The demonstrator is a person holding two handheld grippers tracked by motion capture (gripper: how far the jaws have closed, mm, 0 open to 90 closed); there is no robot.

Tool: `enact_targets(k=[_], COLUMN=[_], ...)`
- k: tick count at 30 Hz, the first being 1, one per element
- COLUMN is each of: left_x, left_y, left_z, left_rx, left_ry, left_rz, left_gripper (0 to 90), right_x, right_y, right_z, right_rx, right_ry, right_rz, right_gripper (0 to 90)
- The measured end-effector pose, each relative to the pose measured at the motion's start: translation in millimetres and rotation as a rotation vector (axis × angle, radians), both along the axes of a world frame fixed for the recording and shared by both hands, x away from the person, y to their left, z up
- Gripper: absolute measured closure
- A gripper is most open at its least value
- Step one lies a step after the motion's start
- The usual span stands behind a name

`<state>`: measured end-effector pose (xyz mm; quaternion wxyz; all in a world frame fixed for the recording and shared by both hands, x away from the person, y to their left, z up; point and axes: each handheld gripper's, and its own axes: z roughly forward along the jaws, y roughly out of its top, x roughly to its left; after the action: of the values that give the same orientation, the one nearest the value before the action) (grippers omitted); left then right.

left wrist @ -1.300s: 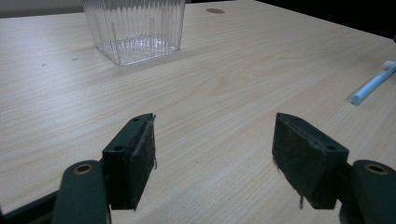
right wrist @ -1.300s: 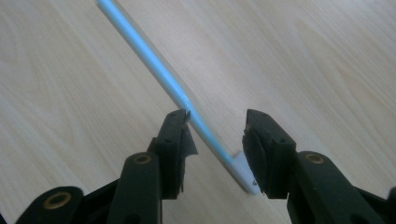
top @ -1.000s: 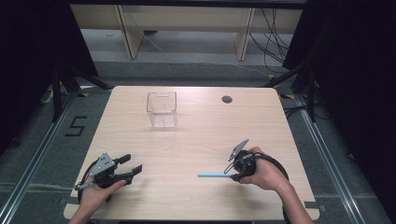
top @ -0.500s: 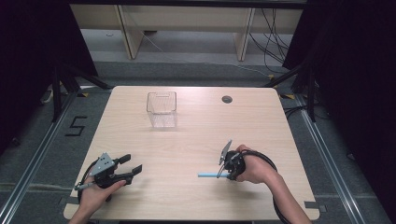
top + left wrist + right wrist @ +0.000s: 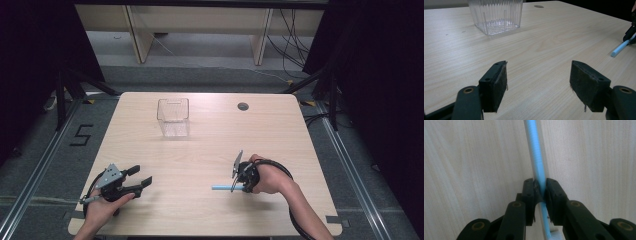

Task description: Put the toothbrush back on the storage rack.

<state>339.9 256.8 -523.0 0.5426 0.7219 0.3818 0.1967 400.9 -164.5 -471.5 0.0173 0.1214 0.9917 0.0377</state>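
Item: blue straw (image 5: 538,160), flat on the surface (image 5: 200,150) — your right gripper (image 5: 242,181) has just closed and pinches it, ready to lift; your left gripper (image 5: 544,86) rests spread, empty.

Table (image 5: 200,150): pale wood-grain top, matt, smooth, with fine lengthwise grain lines; a dark round grommet (image 5: 243,106) sits toward 1 o'clock. Container (image 5: 173,116) at 11 o'clock: clear ribbed plastic, glossy, catching highlights. Blue stick (image 5: 537,157) at 5 o'clock: smooth plastic with fine ridges, inside a translucent wrapper. Right gripper (image 5: 539,190): black matt plastic with brass-coloured rivets and rough dark pads (image 5: 534,191). Left gripper (image 5: 537,86): the same matt black plastic, with coarse, slightly frayed pads (image 5: 502,82).
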Motion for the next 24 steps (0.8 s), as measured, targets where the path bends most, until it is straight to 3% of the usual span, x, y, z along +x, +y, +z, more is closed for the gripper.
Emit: enact_targets(k=[4,5,10,11,15,17,18,20,24], left_x=[0.1,0.1,0.8,0.8,0.8,0.8,0.8,0.8,0.8], left_y=[0.1,0.1,-0.2,-0.2,-0.2,-0.3,-0.3,-0.2,-0.2], left_z=[0.0,0.0,-0.7,-0.7,-0.7,-0.6,-0.7,-0.7,-0.7], left_rx=[-0.001,0.000,-0.010,-0.011,-0.011,-0.010,-0.010,-0.011,-0.012], left_ry=[0.001,0.002,-0.003,-0.003,-0.002,-0.001,-0.001,-0.001,-0.001], left_rz=[-0.001,-0.001,-0.007,-0.006,-0.006,-0.006,-0.006,-0.006,-0.006], left_gripper=[29.3,29.3,29.3,29.3,29.3,29.3,29.3,29.2,29.2], right_x=[0.2,3.3,0.9,2.7,1.6,4.0,1.4,1.2,1.9], right_y=[2.5,2.4,5.6,5.2,7.9,8.0,10.0,11.5,13.3], right_z=[0.1,-0.7,1.2,-0.2,0.7,-1.6,-1.6,-1.2,-2.4], right_rx=[-0.018,-0.011,-0.030,-0.023,-0.045,-0.039,-0.061,-0.078,-0.076], right_ry=[0.000,0.000,0.023,0.013,0.026,0.021,0.033,0.035,0.028], right_rz=[0.014,0.056,0.016,0.045,0.034,0.076,0.045,0.042,0.071], right_gripper=[79.0,79.2,79.6,79.7,79.7,79.8,79.7,79.8,80.8])
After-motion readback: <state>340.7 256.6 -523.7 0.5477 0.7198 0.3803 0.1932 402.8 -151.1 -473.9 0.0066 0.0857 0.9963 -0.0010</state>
